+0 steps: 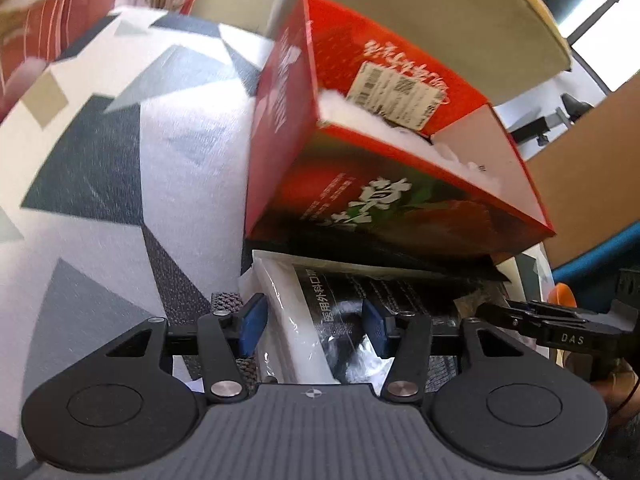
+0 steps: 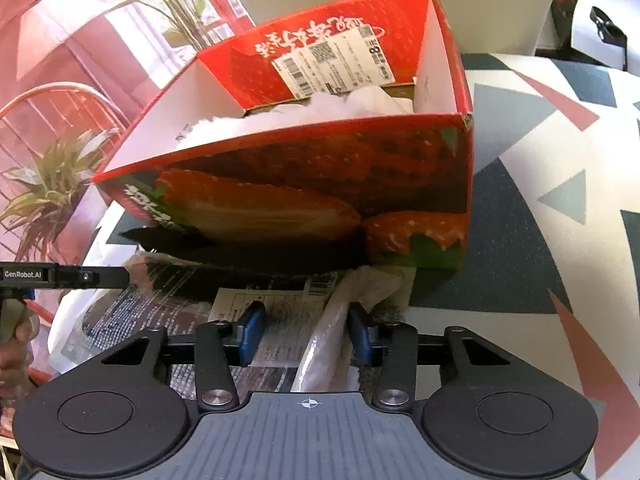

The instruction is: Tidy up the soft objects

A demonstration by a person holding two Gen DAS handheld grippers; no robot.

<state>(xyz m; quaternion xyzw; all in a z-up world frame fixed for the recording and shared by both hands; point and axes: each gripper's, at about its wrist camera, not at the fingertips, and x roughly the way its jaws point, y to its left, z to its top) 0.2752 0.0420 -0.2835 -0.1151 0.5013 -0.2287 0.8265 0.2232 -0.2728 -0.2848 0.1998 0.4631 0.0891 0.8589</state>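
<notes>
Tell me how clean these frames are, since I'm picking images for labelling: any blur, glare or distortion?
Left wrist view: the red box is motion-smeared, with window glare top right. Right wrist view: sharper, the box label partly legible, pink background washed out. Both bend straight edges, fisheye-style.

Both views are bright with daylight, and a window at the upper right of the left wrist view is blown out white. The red cardboard strawberry-printed box [image 1: 384, 152] is smeared by motion blur and casts a dark shadow beneath itself. Glare flashes on the clear plastic-wrapped packet [image 2: 256, 320]. The fisheye bends the patterned grey-and-white geometric cloth [image 1: 120, 184] towards the edges, where detail softens.
</notes>
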